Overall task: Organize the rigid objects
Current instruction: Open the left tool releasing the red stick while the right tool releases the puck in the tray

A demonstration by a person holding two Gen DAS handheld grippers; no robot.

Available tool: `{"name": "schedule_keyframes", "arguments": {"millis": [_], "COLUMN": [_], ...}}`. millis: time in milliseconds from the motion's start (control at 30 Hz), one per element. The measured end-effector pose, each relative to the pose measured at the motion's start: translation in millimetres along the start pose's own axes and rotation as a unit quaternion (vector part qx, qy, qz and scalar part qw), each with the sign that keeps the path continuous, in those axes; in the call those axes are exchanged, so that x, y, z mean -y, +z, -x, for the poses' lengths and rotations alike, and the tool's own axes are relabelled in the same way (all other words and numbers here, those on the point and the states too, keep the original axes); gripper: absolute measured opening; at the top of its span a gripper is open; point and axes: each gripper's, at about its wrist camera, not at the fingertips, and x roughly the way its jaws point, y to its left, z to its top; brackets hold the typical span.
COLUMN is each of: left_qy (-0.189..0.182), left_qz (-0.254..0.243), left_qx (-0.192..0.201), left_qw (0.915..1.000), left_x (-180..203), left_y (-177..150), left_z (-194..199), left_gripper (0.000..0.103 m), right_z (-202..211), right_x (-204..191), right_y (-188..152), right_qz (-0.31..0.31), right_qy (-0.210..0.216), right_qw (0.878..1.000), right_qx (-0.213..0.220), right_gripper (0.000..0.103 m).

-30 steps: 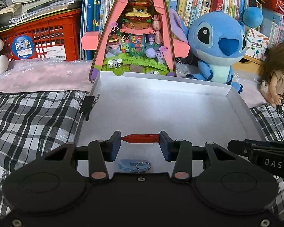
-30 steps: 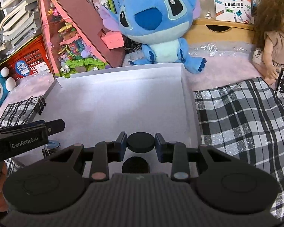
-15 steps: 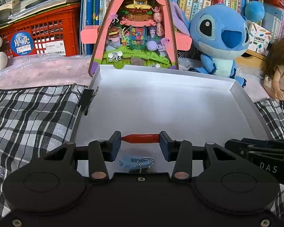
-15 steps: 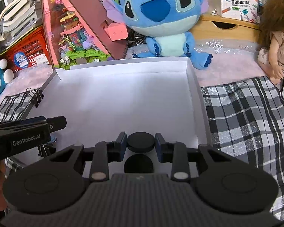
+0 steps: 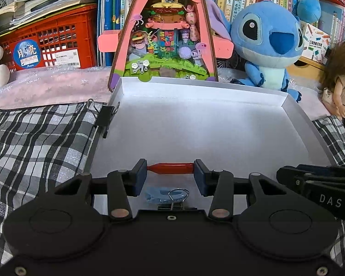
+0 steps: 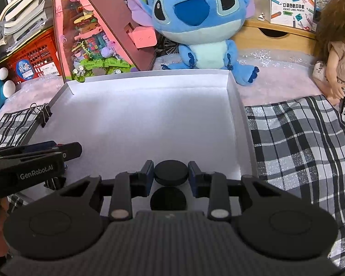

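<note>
Over the near end of the white tray: left gripper clamped endwise on a short red pen-like stick, glossy, tapered at its left tip. Right gripper, jaws easing apart, around a flat matte black disc; beneath it a second black disc on the tray floor.
</note>
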Motion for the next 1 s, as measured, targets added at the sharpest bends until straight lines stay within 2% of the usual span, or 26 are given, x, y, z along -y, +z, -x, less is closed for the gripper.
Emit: {"name": "schedule_keyframes", "arguments": {"millis": [267,300,400,600,667,800,1000], "left_qy": [0.007,0.008,0.011,0.014,0.014,0.015,-0.004], "left_qz": [-0.001,-0.002,0.000,0.002,-0.004,-0.022,-0.027], "left_qx": [0.004,0.004,0.003,0.022,0.031,0.051,0.067], "left_qw": [1.0000,1.0000,0.9999,0.9997,0.9994,0.9983,0.9974], "left_x": [1,1,0,-3,-2,-2,-5], "left_y": [-1,-2,-2,-2,-3,-9,-22], "left_z": [0,1,3,20,29,47,74], "left_gripper": [0.045,0.046,0.050,0.064,0.073,0.075,0.077], "right_z": [0,1,2,13,20,34,55], "right_x": [0,0,2,3,4,7,9], "right_y": [-1,-1,-2,-6,-7,-11,-21], "right_qz": [-0.001,-0.003,-0.010,-0.003,-0.002,0.000,0.004], "right_qy": [-0.001,0.000,0.001,-0.001,0.004,0.009,0.026], "right_qw": [1.000,1.000,1.000,1.000,0.999,0.998,0.997], "right_qx": [0.003,0.004,0.009,0.029,0.038,0.056,0.073], "right_gripper": [0.040,0.042,0.056,0.069,0.073,0.078,0.083]}}
